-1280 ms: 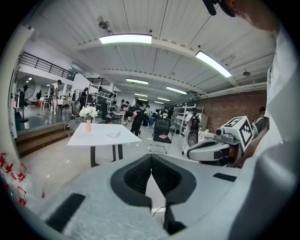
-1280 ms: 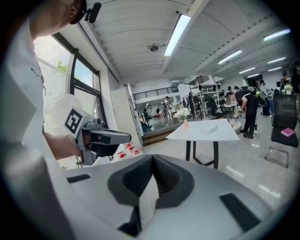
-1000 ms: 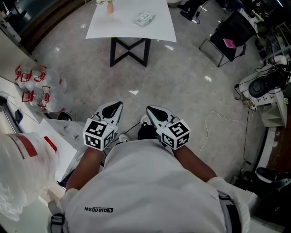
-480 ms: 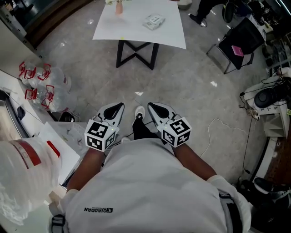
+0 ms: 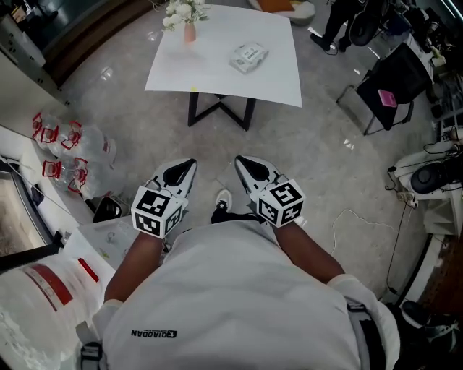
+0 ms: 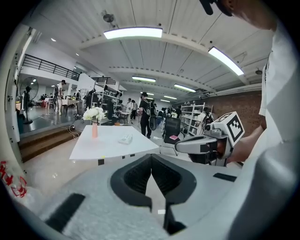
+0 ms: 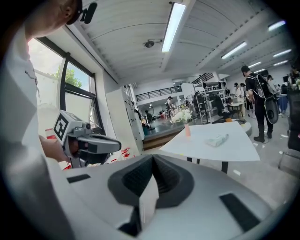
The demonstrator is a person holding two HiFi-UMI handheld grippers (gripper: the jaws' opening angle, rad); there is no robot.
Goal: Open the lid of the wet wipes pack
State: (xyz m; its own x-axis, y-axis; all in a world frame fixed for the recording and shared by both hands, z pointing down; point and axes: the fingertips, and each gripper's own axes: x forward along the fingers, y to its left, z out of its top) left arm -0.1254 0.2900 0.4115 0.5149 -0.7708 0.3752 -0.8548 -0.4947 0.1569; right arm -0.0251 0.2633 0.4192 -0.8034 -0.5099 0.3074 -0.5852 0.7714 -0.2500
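Well ahead of the person stands a white table [image 5: 217,69] on a black crossed base, on the grey floor [image 5: 304,152]. Nearer, at the person's waist, the left gripper [image 5: 187,170] and the right gripper [image 5: 244,165] are held side by side above the floor, apart from each other and pointing towards the table. Each has its jaws pressed together with nothing between them. Far from both, the wet wipes pack [image 5: 249,57] lies on the tabletop, lid closed, with a small pink vase of white flowers [image 5: 187,20] near the table's far left corner.
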